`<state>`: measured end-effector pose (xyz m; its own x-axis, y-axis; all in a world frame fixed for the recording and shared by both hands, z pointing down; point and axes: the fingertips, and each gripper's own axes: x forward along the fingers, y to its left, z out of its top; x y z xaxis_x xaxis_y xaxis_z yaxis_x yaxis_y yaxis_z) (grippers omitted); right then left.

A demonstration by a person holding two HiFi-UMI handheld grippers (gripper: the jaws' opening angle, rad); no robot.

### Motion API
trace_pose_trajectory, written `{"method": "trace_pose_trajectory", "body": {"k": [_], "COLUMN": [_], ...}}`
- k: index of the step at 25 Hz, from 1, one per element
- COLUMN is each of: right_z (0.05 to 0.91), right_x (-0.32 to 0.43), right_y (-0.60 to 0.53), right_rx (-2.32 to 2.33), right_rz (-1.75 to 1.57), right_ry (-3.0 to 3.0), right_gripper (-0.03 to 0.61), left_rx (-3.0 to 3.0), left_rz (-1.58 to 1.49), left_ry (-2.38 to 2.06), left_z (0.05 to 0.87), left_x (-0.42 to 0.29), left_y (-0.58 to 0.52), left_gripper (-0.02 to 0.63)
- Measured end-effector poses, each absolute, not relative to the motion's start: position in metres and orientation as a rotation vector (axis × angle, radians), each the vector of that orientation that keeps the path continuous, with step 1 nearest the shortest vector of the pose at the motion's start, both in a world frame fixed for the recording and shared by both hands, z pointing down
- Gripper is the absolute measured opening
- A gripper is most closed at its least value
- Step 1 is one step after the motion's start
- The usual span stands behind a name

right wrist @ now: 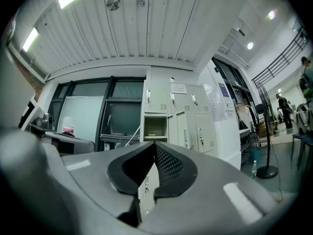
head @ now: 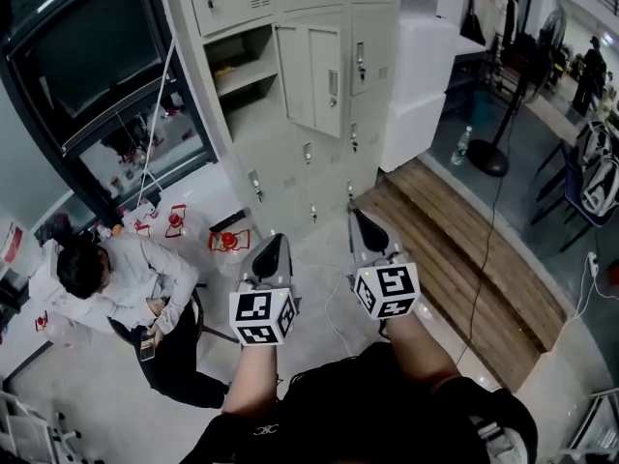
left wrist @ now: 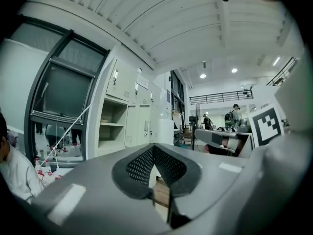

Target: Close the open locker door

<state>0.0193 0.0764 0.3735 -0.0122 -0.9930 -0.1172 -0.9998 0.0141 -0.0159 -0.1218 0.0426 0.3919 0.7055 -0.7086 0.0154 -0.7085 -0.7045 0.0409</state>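
A grey bank of lockers (head: 319,27) stands ahead of me. One compartment (head: 242,66) is open, with a shelf inside, and its door (head: 324,80) swings out to its right. The open compartment (left wrist: 111,126) with its door (left wrist: 139,125) appears left of centre in the left gripper view. In the right gripper view the open compartment (right wrist: 155,126) sits straight ahead. My left gripper (head: 274,243) and right gripper (head: 359,217) are held side by side, well short of the lockers. Both are shut, tips together, with nothing between them.
A person (head: 126,278) crouches on the floor at the left, near red-and-white objects (head: 228,240). A wooden platform (head: 455,249) runs to the right. A tall white box (head: 421,75) adjoins the lockers. A standing fan (head: 503,114) and a bottle (head: 461,146) are beyond.
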Motion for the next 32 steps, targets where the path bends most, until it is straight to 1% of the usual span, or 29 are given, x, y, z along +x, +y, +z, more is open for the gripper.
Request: {"method": "trace_pose_trajectory", "body": {"k": [9, 16, 20, 32], "right_z": [0.377, 0.377, 0.376, 0.365], "right_x": [0.027, 0.056, 0.081, 0.185], "right_y": [0.05, 0.005, -0.032, -0.152], "right_rx": [-2.177, -2.157, -2.13, -2.04], "right_rz": [0.125, 0.137, 0.139, 0.104], "right_ry": [2.142, 2.139, 2.157, 2.21], "right_gripper": [0.011, 0.011, 0.011, 0.011], "left_rx": [2.867, 2.864, 2.858, 2.835], "left_rz": [-0.014, -0.013, -0.011, 0.032], "left_ry": [-1.17, -1.214, -1.245, -1.32], "left_z": [0.397, 0.397, 0.396, 0.385], "left_x": [-0.123, -0.103, -0.078, 0.027], "left_y": [0.018, -0.024, -0.06, -0.17], "left_gripper": [0.0, 0.0, 0.0, 0.0]}}
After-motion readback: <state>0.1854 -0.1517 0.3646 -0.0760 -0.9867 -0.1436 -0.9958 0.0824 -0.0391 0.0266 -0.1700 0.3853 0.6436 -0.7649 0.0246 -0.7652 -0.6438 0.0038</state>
